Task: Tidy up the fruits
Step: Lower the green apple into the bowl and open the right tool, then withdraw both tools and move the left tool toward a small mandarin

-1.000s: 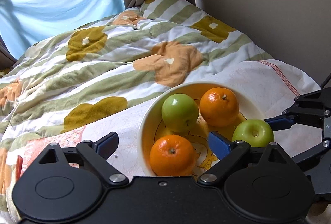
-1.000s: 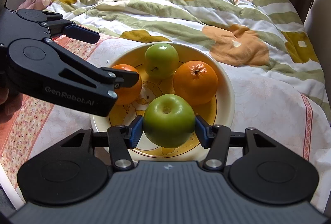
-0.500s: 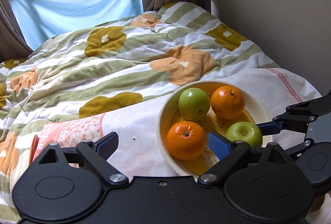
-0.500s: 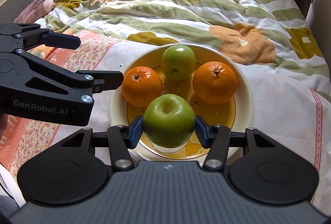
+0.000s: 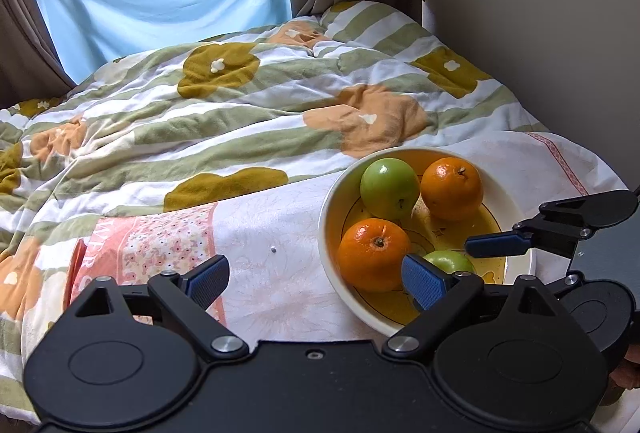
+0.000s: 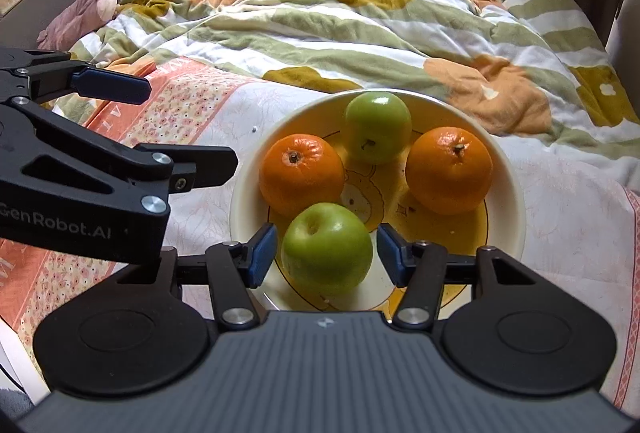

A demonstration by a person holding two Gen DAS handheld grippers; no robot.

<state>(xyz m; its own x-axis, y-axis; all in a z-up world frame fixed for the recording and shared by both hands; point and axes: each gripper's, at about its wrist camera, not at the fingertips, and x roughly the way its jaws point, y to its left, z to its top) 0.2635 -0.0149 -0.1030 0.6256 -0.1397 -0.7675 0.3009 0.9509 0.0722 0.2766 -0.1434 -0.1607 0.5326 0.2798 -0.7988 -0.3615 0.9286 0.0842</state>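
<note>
A bed (image 6: 576, 217) carries everything. On it lies a rumpled quilt (image 5: 248, 113) (green stripes, orange and mustard blotches), and nearer the camera a pale sheet (image 5: 280, 273) with a pink flowered band. A yellow bowl (image 6: 508, 193) sits on the sheet, and a pinkish bundle (image 6: 80, 15) lies at the far left edge.

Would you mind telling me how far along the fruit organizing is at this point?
Nearly done, it seems. Two oranges and a green apple sit in the yellow bowl. The right claw is opening around a second green apple resting in the bowl, pads just clear. The left claw is open and empty beside the bowl. Left: drawing the right claw back; no loose fruit shows on the bed.
</note>
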